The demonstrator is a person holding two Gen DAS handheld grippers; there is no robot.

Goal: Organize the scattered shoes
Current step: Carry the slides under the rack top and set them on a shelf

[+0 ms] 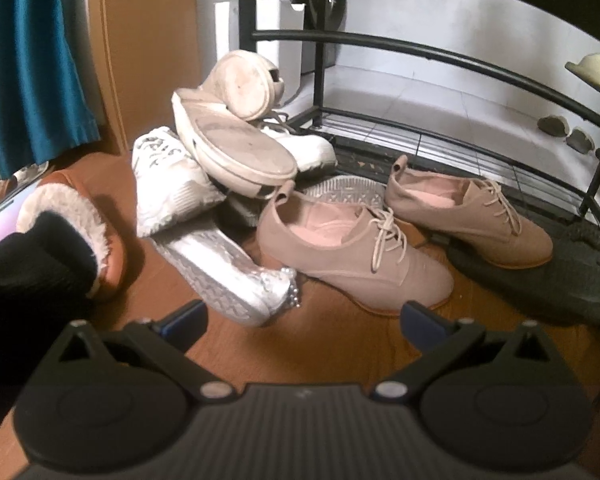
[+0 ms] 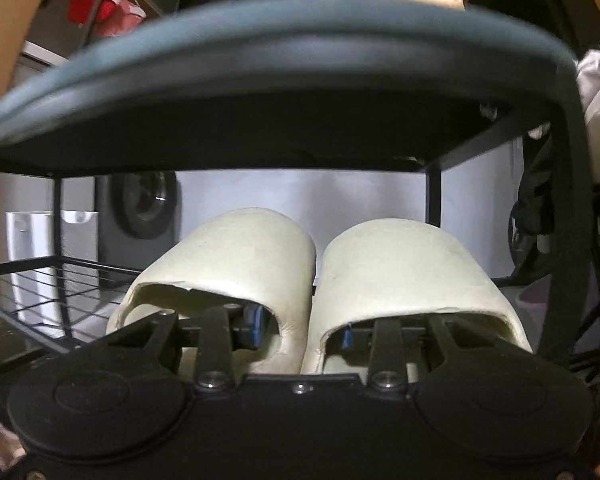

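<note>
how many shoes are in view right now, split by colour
tan lace-up shoes: 2
white sneakers in the pile: 4, though the overlap makes this uncertain
silver shoe: 1
cream slippers held by the right gripper: 2
brown fur-lined slipper on a foot: 1
total: 10

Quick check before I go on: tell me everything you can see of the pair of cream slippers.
The cream slippers are two open-backed slip-ons of smooth, rubbery-looking material, side by side and touching, toes pointing away. They sit at a black wire shelf, under the rack's dark top. The right hand-held gripper has one finger inside each slipper, pinching their adjoining inner walls together.
</note>
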